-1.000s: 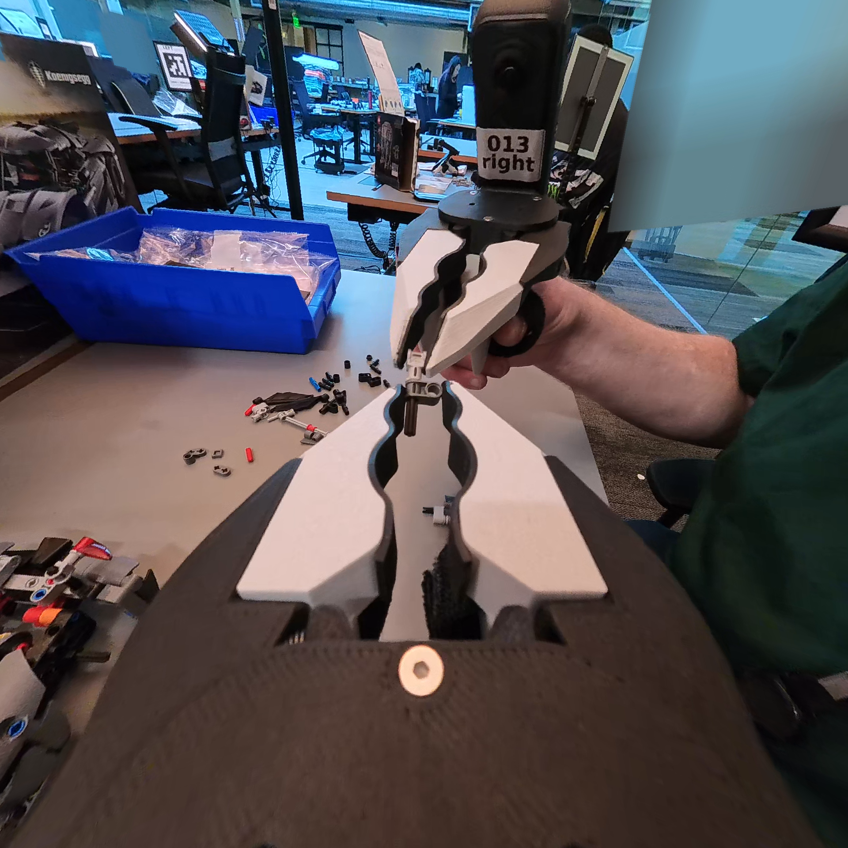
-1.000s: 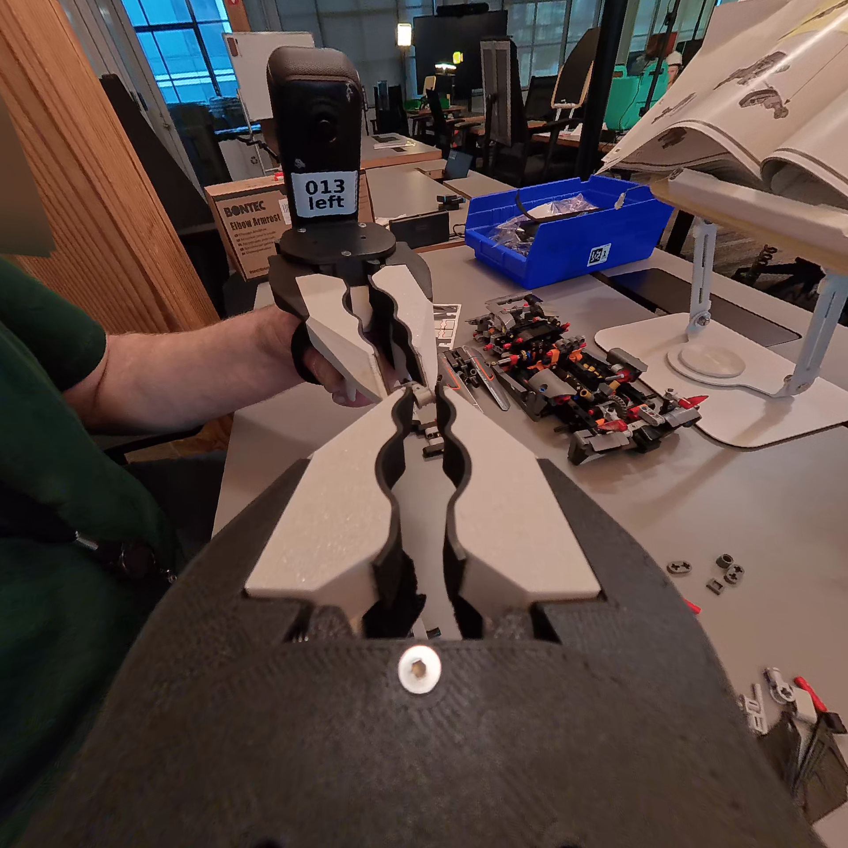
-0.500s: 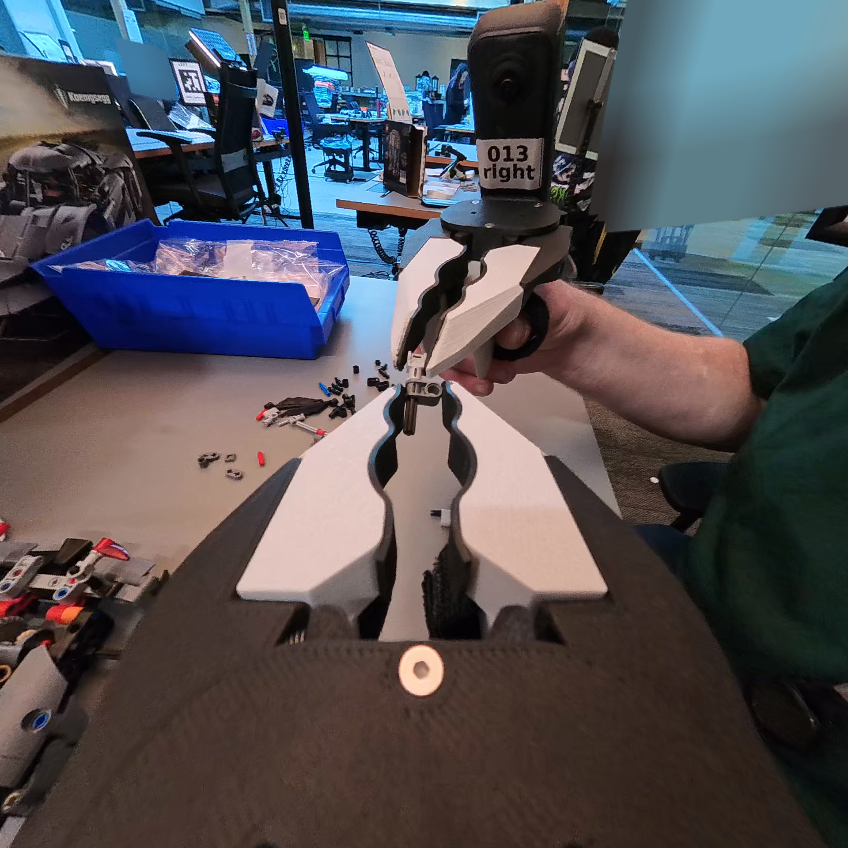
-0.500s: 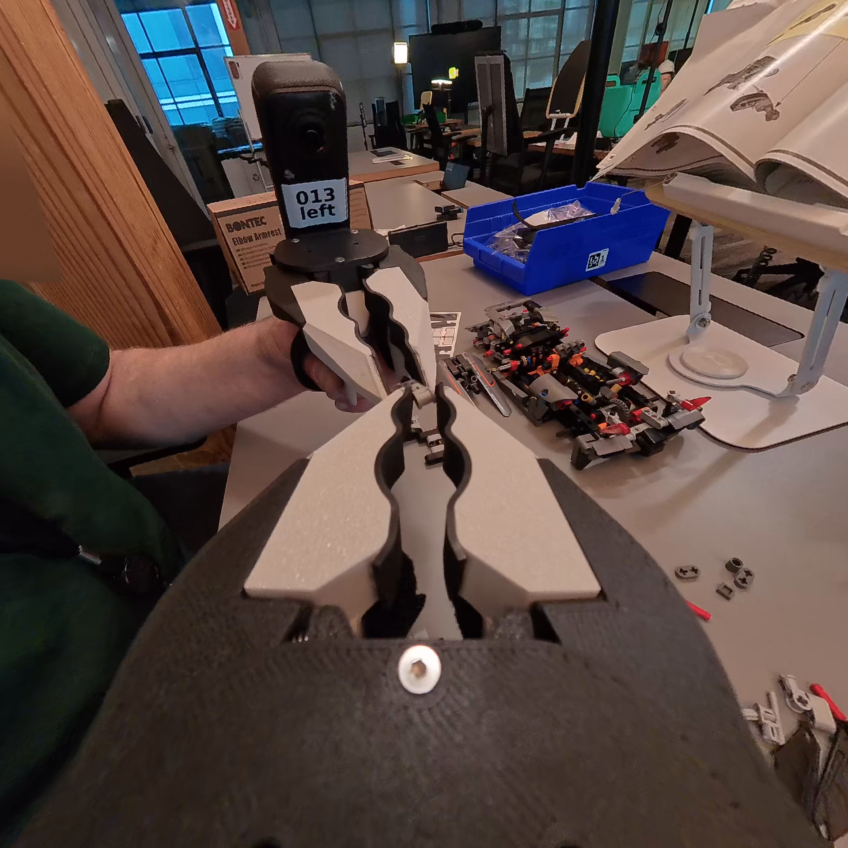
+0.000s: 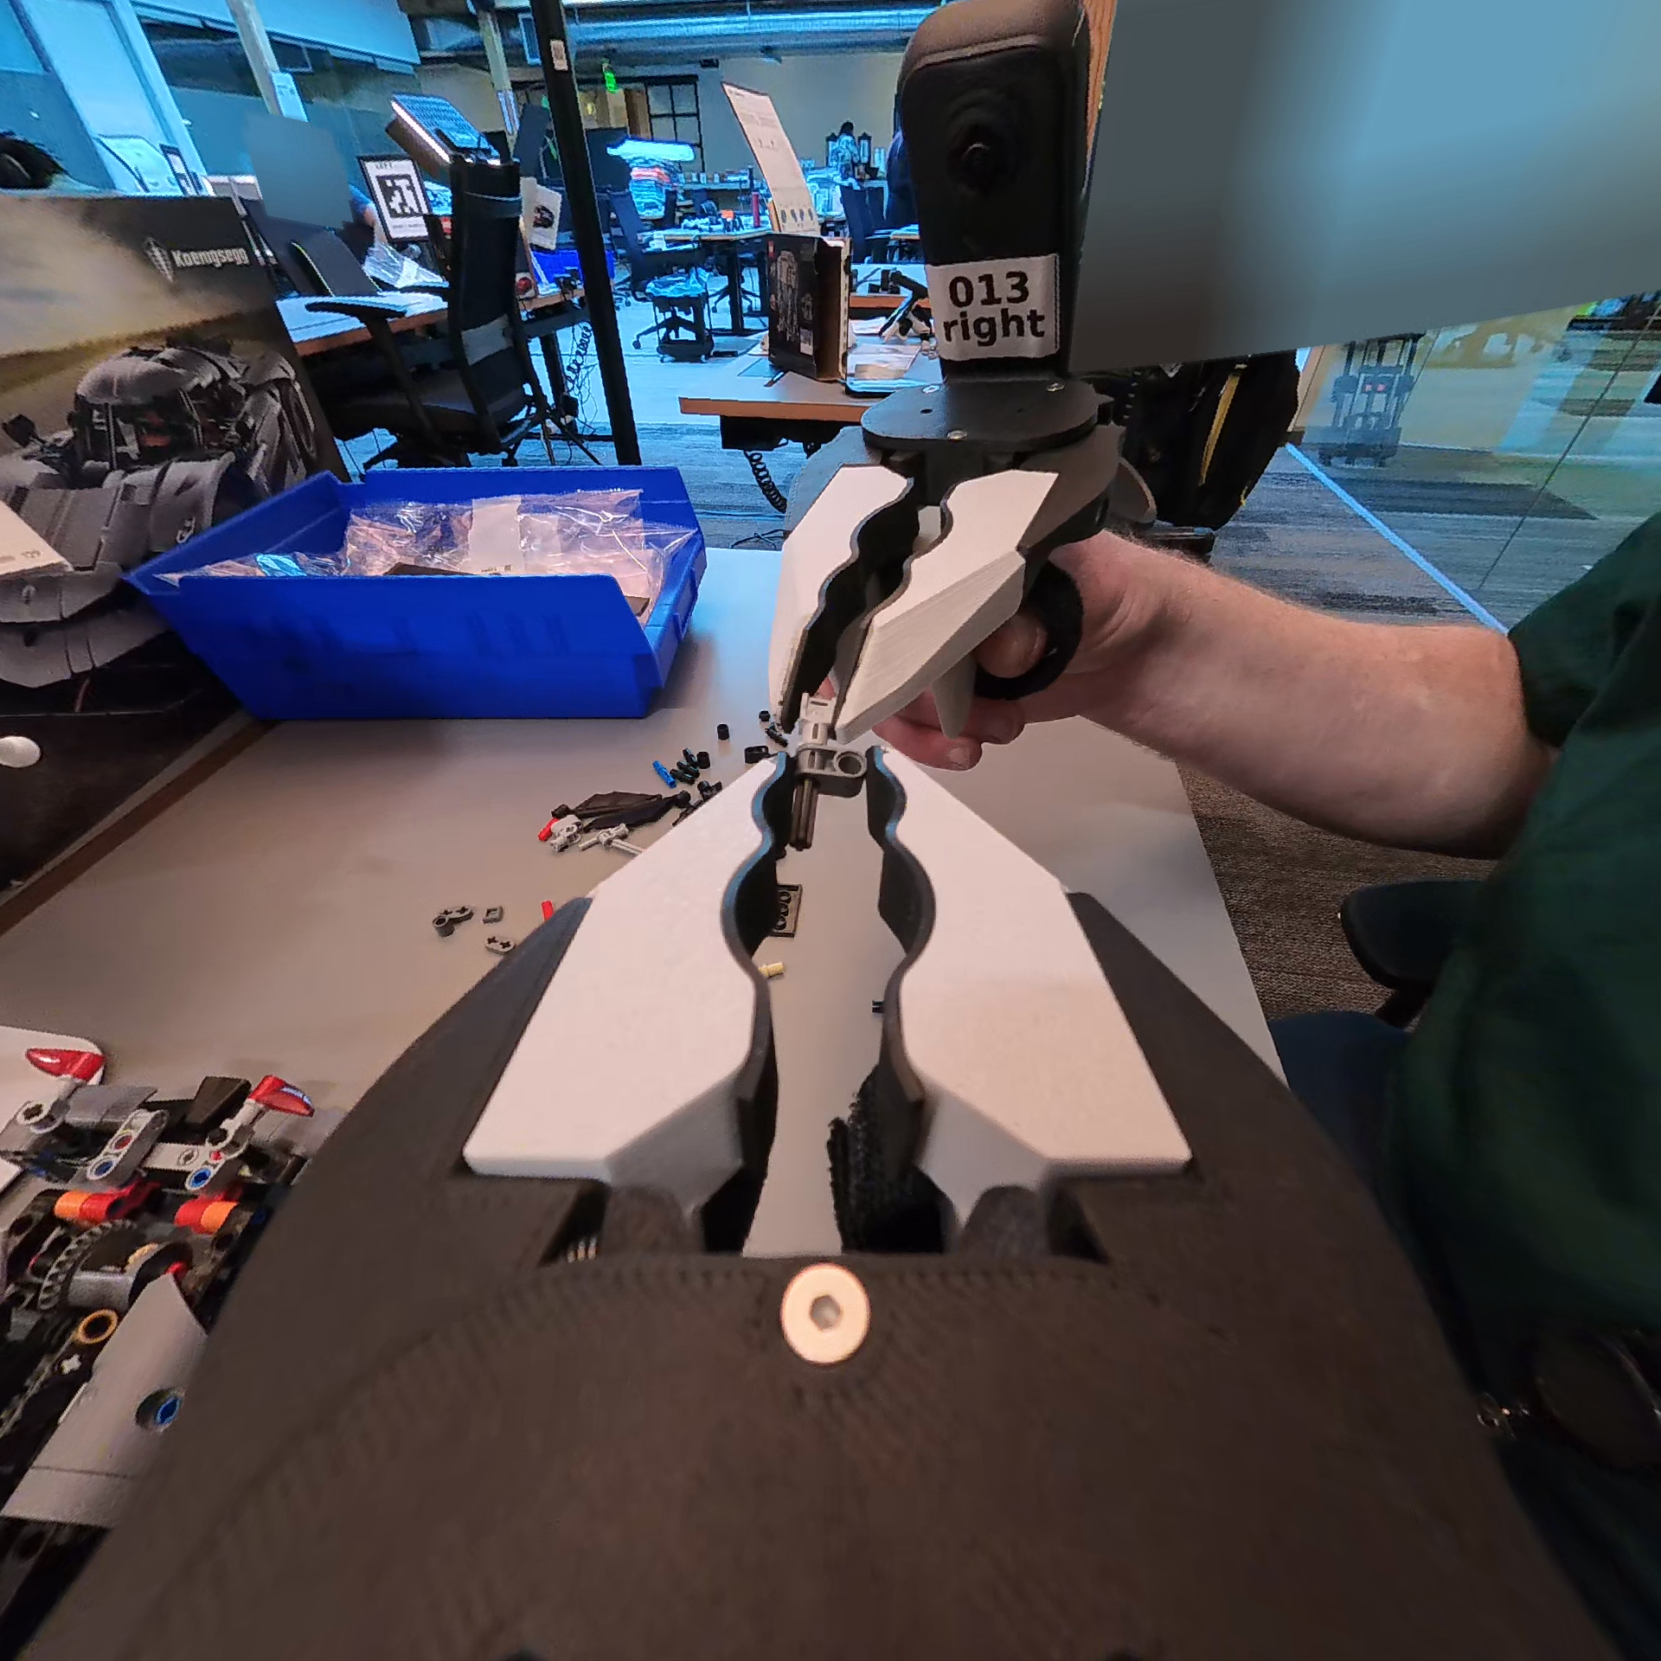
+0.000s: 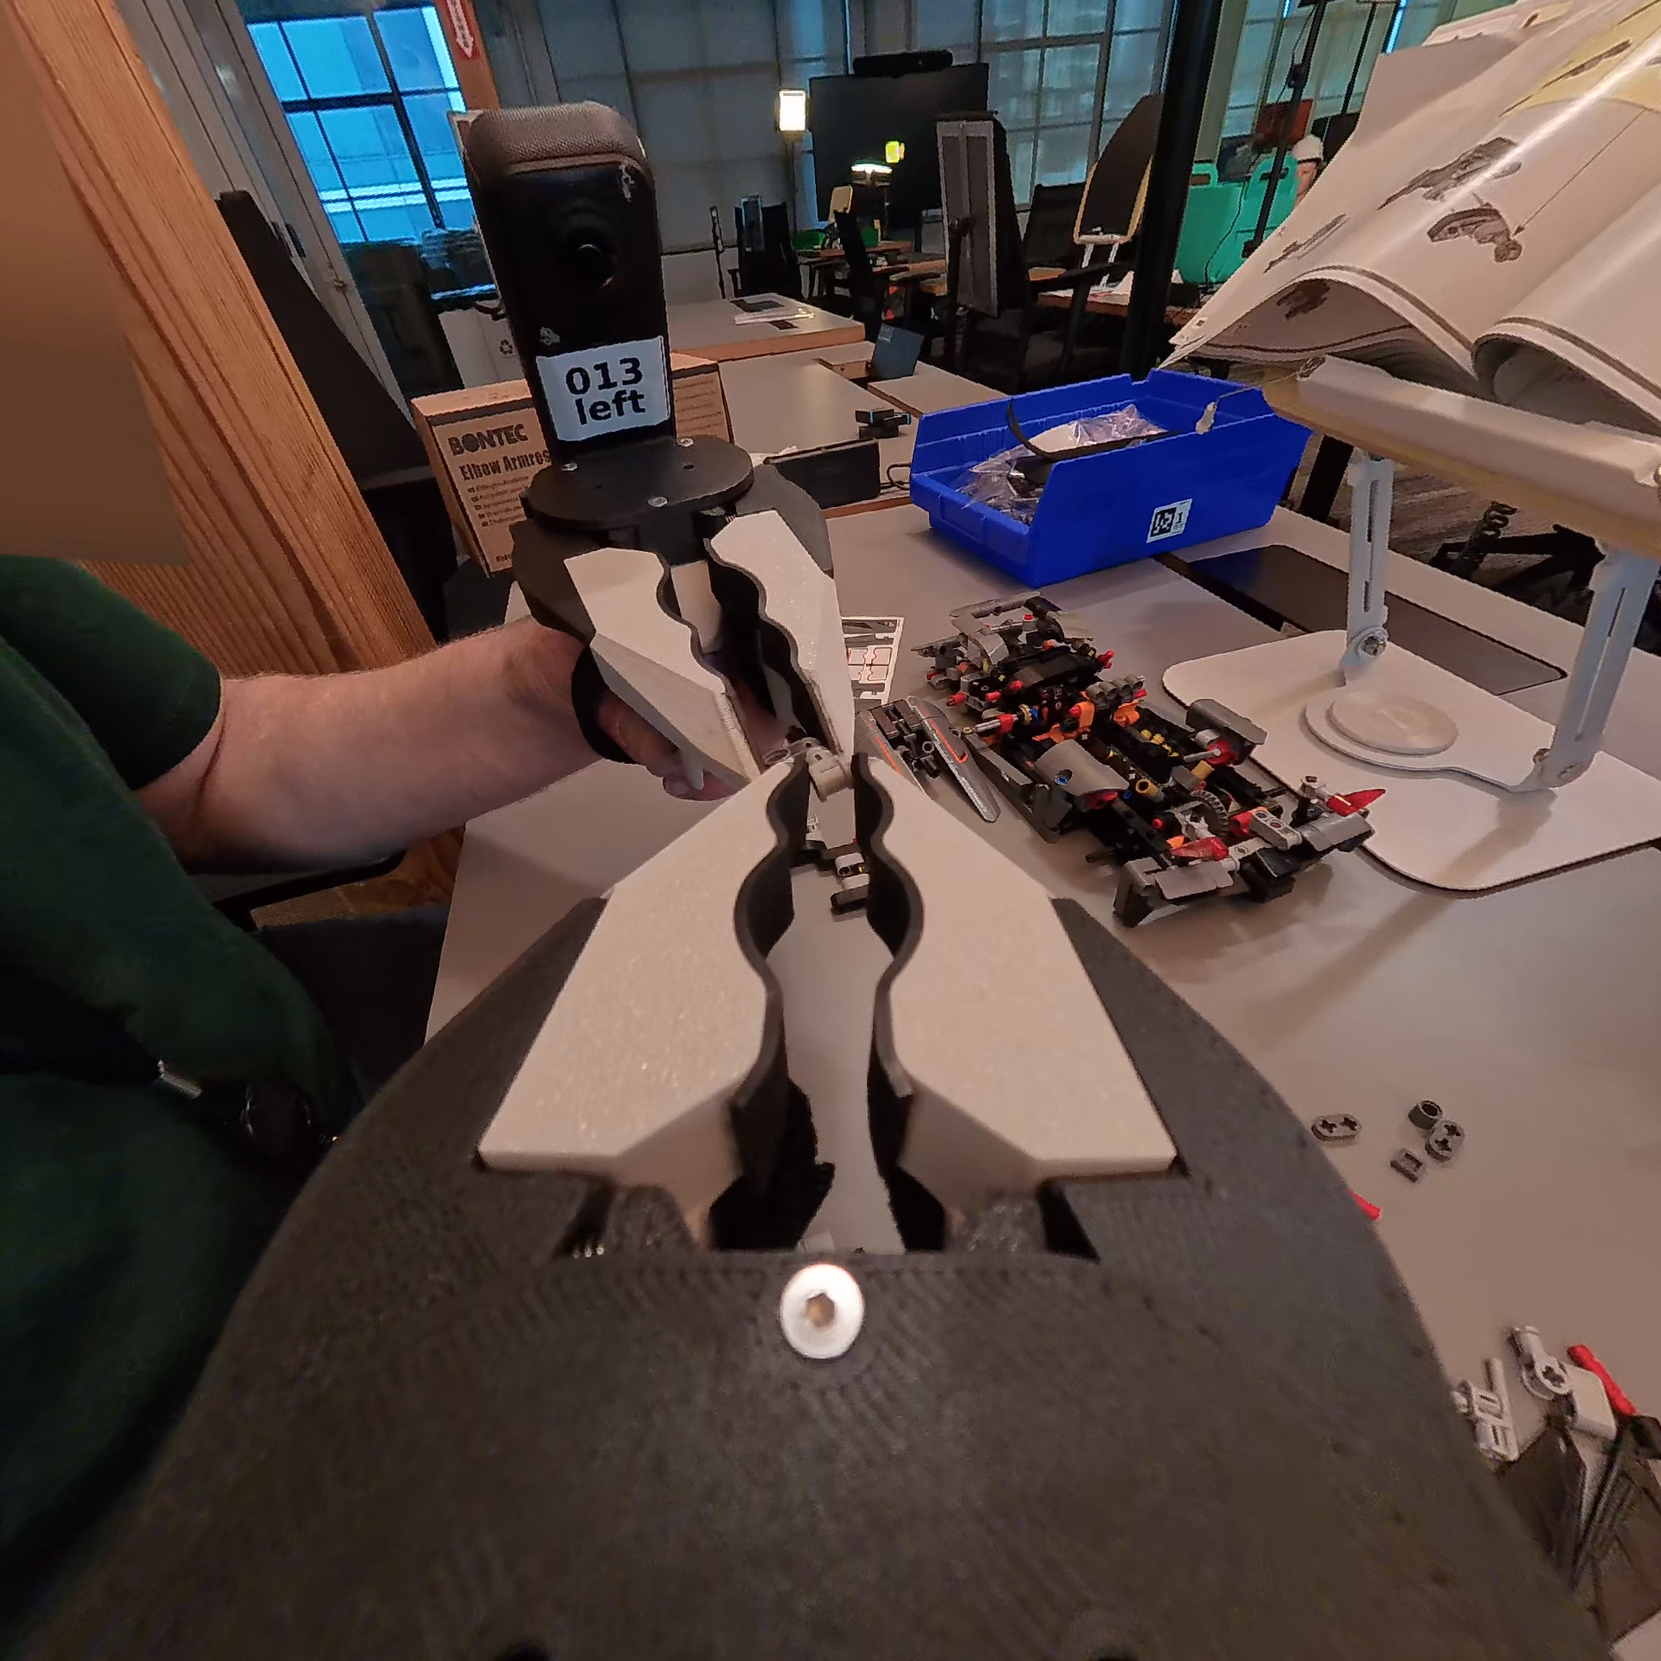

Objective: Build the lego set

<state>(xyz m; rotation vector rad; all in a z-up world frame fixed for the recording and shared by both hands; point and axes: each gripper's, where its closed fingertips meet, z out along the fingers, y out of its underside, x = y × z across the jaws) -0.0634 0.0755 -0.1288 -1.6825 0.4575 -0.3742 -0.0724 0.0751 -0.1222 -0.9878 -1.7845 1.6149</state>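
My left gripper (image 5: 825, 771) is shut on a small grey connector with a dark axle (image 5: 813, 791), held above the table. My right gripper (image 5: 812, 712) comes down from above, tip to tip with it, shut on a small light grey piece (image 5: 816, 719) that touches the connector. In the right wrist view the right gripper (image 6: 822, 777) pinches the light grey piece (image 6: 824, 771), with the left gripper (image 6: 791, 741) just behind it. The partly built lego car (image 6: 1123, 764) lies on the table to the right; its end also shows in the left wrist view (image 5: 117, 1195).
A blue bin (image 5: 431, 629) of bagged parts stands at the back of the grey table (image 5: 270, 899). Loose small pieces (image 5: 620, 809) lie mid-table, more lie nearby in the right wrist view (image 6: 1402, 1137). An open instruction booklet (image 6: 1438, 270) rests on a white stand (image 6: 1483, 809). A person's forearm (image 5: 1258, 701) holds each gripper. Both grippers' tips are close together, under 4 cm apart.
Both grippers stay tip to tip with their pieces held. The pair has shifted slightly over the table, so the bin and loose parts sit differently in view.
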